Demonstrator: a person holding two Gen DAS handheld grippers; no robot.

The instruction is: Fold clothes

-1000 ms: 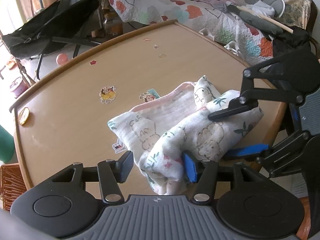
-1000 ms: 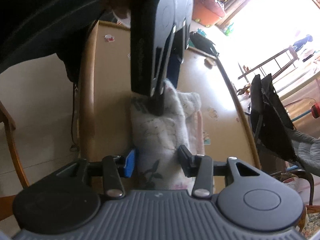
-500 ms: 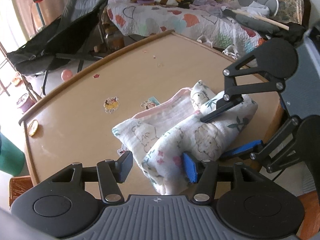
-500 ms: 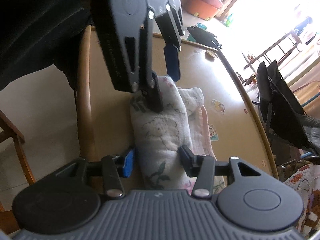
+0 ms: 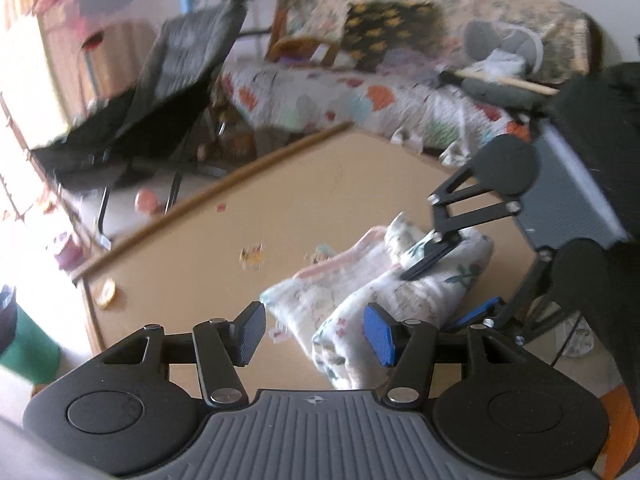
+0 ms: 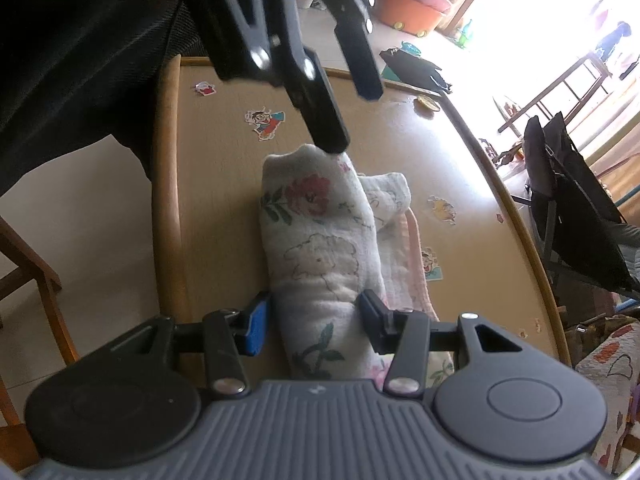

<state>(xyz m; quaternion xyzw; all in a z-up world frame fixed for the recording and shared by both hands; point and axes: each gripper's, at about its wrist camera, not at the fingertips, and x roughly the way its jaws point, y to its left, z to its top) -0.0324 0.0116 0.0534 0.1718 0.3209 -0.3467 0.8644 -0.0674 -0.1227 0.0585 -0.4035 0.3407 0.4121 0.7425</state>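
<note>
**Folded cloth lying near the table's edge, both grippers over it**

The printed cloth point(image 6: 320, 248) is lying rolled and folded on the wooden table point(image 6: 224, 168), centre of the right wrist frame, lower right of centre in the left wrist view. The right gripper point(image 6: 310, 322) is straddling its near end, one finger on each side; whether the pads are pressing, I cannot tell. The left gripper point(image 5: 314, 330) is hovering above the cloth's other end, its jaws standing apart with nothing clamped.

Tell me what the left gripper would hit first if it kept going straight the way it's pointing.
Probably the folded cloth: the left gripper points down at its near end, jaws open and empty. Depth is unclear, so it might meet the table beside it.
</note>
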